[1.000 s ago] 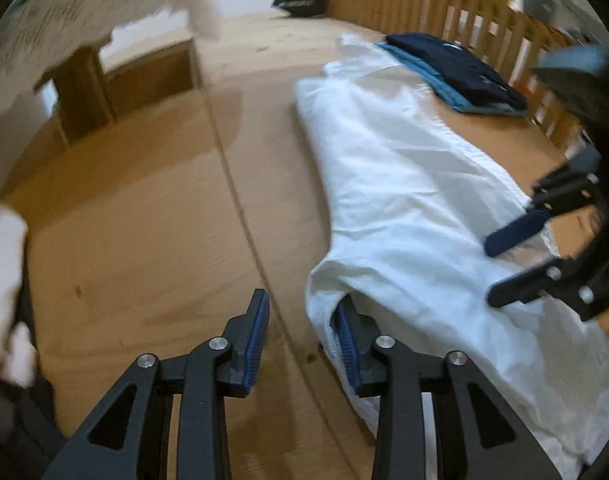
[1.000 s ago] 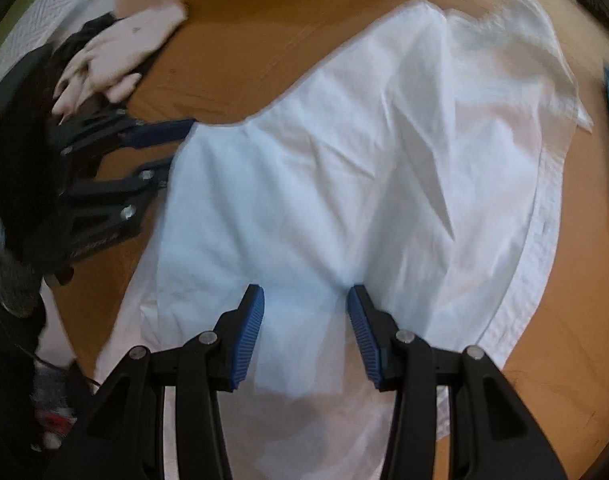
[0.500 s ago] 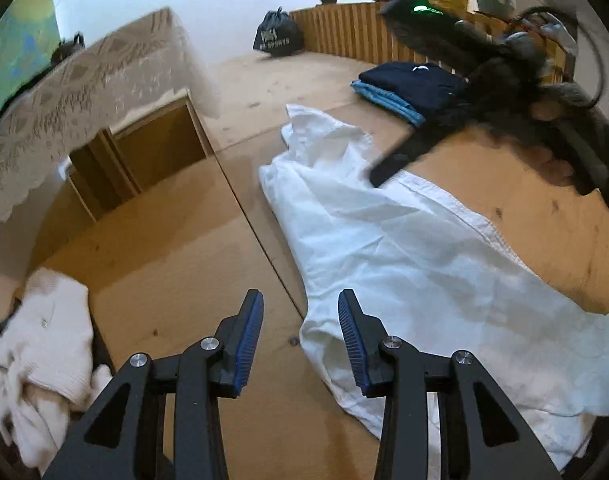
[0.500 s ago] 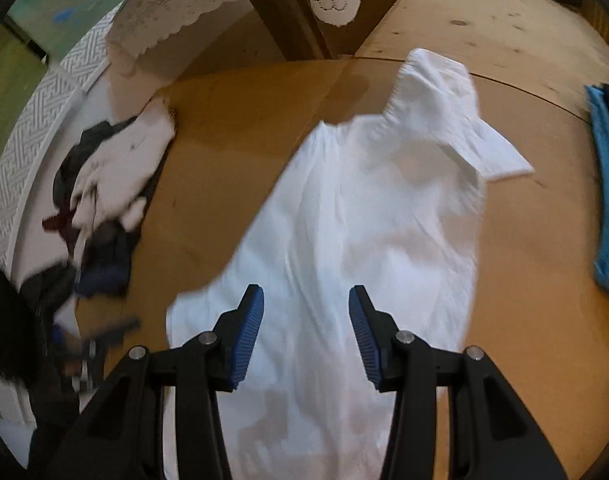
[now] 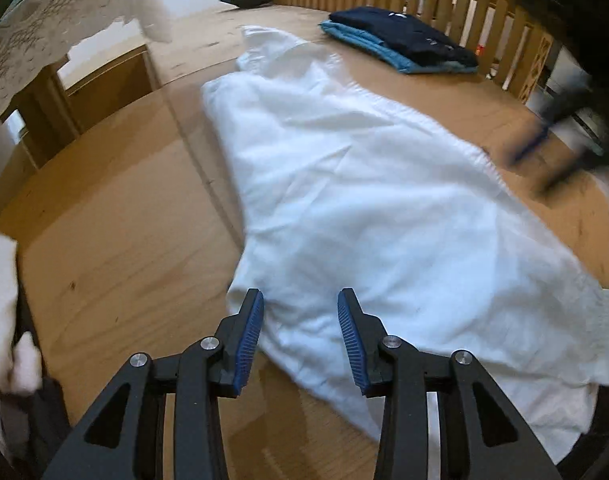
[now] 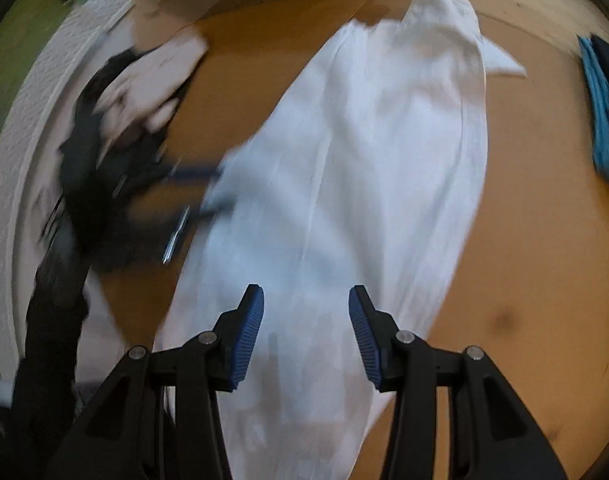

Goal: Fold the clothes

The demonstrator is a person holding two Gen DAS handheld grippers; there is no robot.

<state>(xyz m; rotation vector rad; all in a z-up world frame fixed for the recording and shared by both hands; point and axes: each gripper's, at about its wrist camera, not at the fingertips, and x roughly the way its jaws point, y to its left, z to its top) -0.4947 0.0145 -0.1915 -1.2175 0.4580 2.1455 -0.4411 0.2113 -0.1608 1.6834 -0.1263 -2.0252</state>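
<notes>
Since a second ago both my tongs have come up off the white shirt [image 5: 364, 208]; before, the left sat right at its near edge and the right hovered low over the cloth. Now more of the floor [image 5: 124, 220] shows in both views.

The shirt lies spread flat on the wooden floor, collar end at 12 o'clock in the right wrist view, hem toward me at 6. It's roughly halved lengthwise, still wrinkled.

Left tongs [image 5: 300, 324]: spread, nothing between the pads, over the shirt's near-left corner. Right tongs [image 6: 306, 328]: spread too, empty, above the lower middle of the cloth. In the left view the right tongs show blurred at 3 o'clock.

My read is that the next fold is crosswise. To do it well:
- pinch the two hem corners, one per tong, only the layers meant to travel
- lift evenly and keep the edge taut between the tongs
- carry toward the collar at 12 and lay down without dragging the bottom layer
- check edges line up before letting go

Folded dark and blue stack [image 5: 404, 44] sits at 1 o'clock by the wooden fence [image 5: 444, 4]. Unfolded pile [image 6: 144, 88] is at 10 o'clock in the right view.
</notes>
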